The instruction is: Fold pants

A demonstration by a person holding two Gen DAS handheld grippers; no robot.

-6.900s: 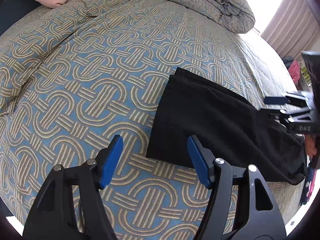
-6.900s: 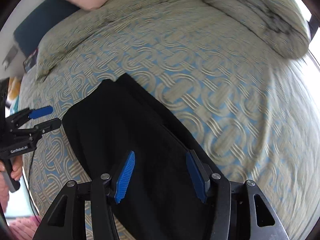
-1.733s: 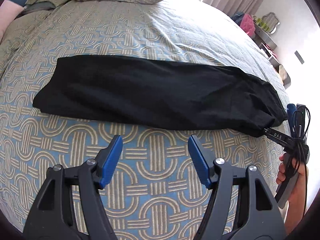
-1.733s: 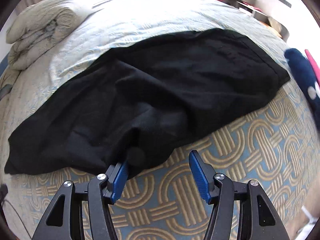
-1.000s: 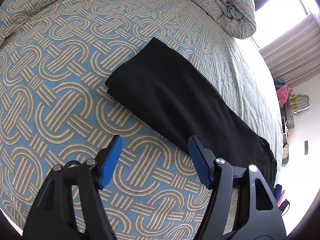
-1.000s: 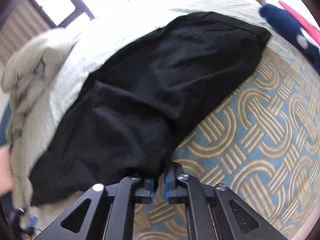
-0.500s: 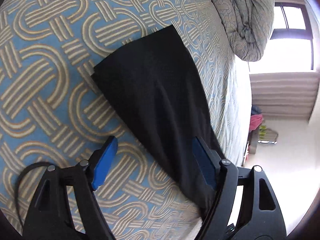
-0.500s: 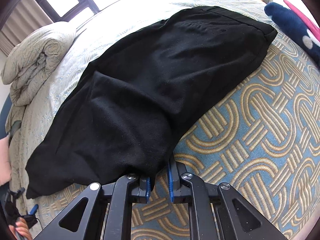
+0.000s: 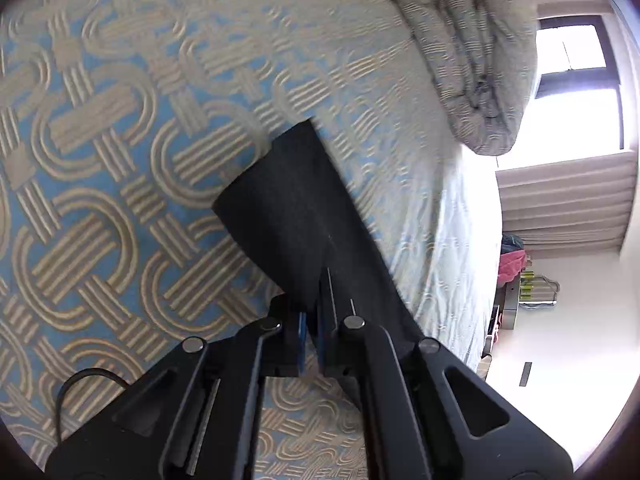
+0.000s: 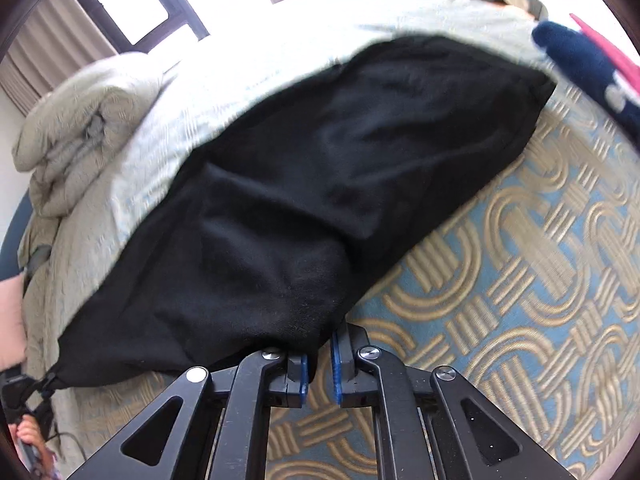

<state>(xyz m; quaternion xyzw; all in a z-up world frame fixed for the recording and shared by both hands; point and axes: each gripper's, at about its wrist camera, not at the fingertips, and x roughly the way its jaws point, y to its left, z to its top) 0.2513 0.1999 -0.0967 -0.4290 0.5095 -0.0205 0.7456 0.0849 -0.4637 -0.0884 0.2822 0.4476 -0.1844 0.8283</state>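
The black pants [image 10: 320, 200] lie folded lengthwise along the patterned bedspread [image 10: 540, 260]. My right gripper [image 10: 319, 364] is shut on the near edge of the pants around their middle. My left gripper [image 9: 311, 330] is shut on the near edge of the leg end of the pants [image 9: 296, 216], which reach away from it up the bedspread [image 9: 100, 160]. The left gripper also shows in the right wrist view [image 10: 28, 392] at the far left corner of the pants.
A rolled grey-green duvet [image 9: 472, 52] lies at the far side of the bed, also in the right wrist view [image 10: 88, 120]. A navy and pink soft item [image 10: 580, 64] sits by the waistband end. A window [image 9: 576, 92], curtains and a shelf lie beyond the bed.
My left gripper has closed on the pants' edge near the leg end; half a second ago it was open around it. My right gripper stays shut on the pants.
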